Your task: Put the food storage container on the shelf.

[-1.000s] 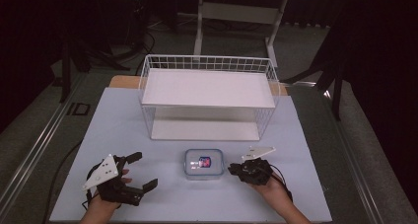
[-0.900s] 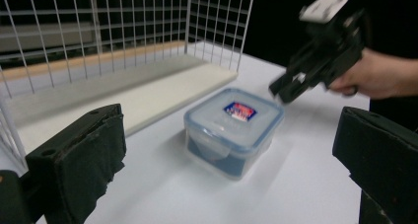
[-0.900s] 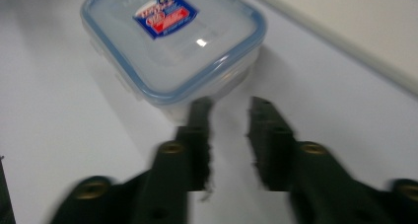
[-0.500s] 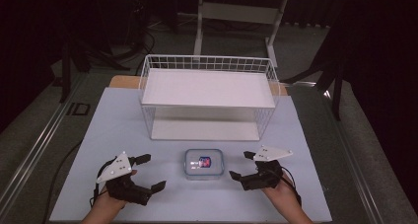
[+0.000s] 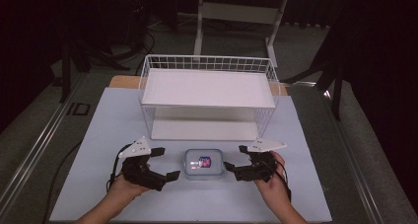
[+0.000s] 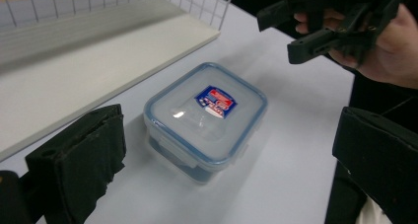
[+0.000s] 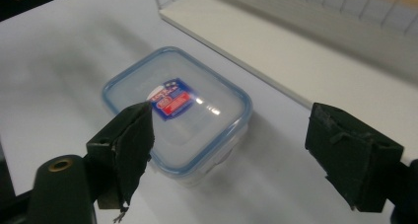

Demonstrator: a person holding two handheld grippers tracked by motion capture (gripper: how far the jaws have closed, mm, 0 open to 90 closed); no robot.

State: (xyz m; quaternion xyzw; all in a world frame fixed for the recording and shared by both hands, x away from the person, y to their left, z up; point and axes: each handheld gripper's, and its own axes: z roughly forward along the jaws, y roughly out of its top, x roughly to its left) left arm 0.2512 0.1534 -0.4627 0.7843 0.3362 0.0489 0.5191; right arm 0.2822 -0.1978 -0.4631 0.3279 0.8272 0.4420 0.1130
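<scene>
Sitting on the pale blue table [image 5: 98,135] near the front edge is a small clear container [image 5: 203,164] with a blue-rimmed snap lid and a red and blue sticker [image 6: 215,101] on top. It is placed between the two grippers, just in front of the white wire rack [image 5: 209,93], and is touched by neither.

The left gripper [image 5: 162,163] is held in the person's left hand [image 5: 123,187] just to the left of the container, with its jaws spread wide and pointed toward it. In the left gripper view, the container is framed between the two black jaws with clear table on both sides, so nothing is pinched. The right gripper is also caught at the top right of that view, held in a hand.

The right gripper [image 5: 234,161] is held in the right hand [image 5: 271,184] on the other side of the container, jaws also spread apart and empty. In the right gripper view, the near jaw overlaps the lid's edge in the picture, but whether it's actually touching can't be told from here; the far jaw is well off to the side, over the bare table.

The white board [image 7: 305,51] at the base of the rack is seen lying just behind the container, and the lid is shut.
</scene>
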